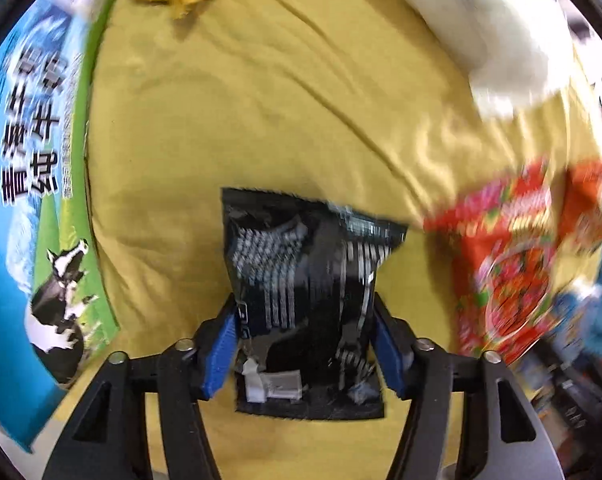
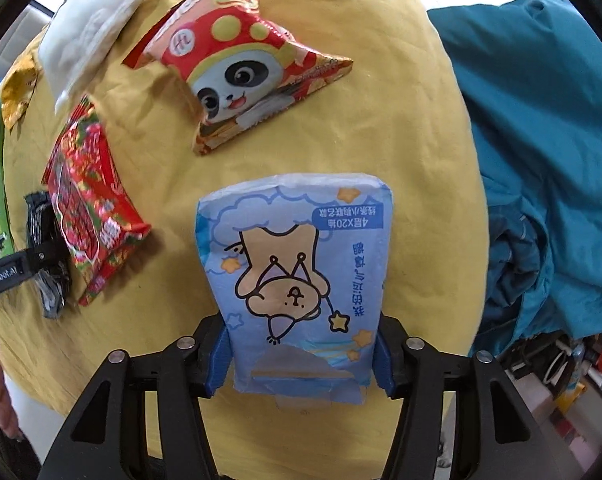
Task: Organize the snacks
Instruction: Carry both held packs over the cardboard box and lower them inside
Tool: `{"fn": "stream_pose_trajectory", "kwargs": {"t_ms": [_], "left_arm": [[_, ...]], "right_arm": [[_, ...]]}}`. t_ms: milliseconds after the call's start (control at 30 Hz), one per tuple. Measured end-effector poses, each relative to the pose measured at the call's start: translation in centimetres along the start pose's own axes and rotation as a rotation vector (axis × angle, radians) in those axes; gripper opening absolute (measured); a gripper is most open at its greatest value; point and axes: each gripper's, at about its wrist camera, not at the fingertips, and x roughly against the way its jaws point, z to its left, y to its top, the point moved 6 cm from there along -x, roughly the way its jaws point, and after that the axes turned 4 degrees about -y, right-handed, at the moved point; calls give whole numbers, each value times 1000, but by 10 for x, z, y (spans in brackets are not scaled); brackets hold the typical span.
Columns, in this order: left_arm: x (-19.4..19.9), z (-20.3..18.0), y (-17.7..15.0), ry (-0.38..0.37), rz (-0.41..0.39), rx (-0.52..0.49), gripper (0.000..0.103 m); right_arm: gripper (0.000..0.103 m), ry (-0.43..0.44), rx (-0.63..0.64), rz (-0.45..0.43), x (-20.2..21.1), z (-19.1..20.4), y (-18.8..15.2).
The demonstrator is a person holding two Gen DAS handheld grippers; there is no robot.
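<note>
Both grippers point almost straight down at a surface draped in wrinkled mustard-yellow cloth (image 1: 285,92). The left gripper (image 1: 305,344) has its blue-padded fingers (image 1: 221,356) on either side of a small crinkled black foil snack packet with white print (image 1: 301,280); the pads sit right at the packet's edges, grasping it, and the packet's far end juts out beyond the fingertips over the cloth. The right gripper (image 2: 301,354) likewise stands over a pale blue soft pack with a cartoon bear drawing (image 2: 297,272), which lies between its fingers (image 2: 219,360); the pads are at the pack's sides, but I cannot tell whether they press on it or have let go. Beyond the right fingertips lies a red and orange puffed snack bag with a panda face (image 2: 237,64). To the left of those fingers rests a red flowered snack packet (image 2: 89,208), and past it the left gripper's black frame shows over the black packet. A blue and green carton printed with a cow (image 1: 33,208) sits far left of the left fingers, a white folded cloth (image 2: 89,28) lies further off, and teal fabric (image 2: 541,140) is heaped to the right.
</note>
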Motion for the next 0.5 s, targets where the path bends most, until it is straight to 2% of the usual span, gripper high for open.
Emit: {"fn": "stream_pose_trajectory", "kwargs": {"t_ms": [67, 100, 133, 167, 333, 433, 500], "left_arm": [[1, 8, 11, -4, -12, 8, 57], [4, 5, 10, 11, -20, 4, 53], [-5, 8, -1, 25, -30, -4, 53], [-8, 3, -25, 32, -37, -12, 52], [4, -5, -39, 61, -59, -31, 51], [25, -12, -43, 57, -82, -52, 51], [25, -11, -57, 41, -86, -66, 51]], "right_arm": [[61, 8, -15, 4, -4, -3, 0], [60, 4, -16, 5, -3, -2, 0], [59, 2, -17, 1, -3, -3, 0], [57, -1, -18, -4, -3, -3, -1], [44, -5, -18, -34, 7, -3, -5], [43, 13, -32, -50, 17, -3, -9], [42, 34, -42, -59, 24, -1, -12]]}}
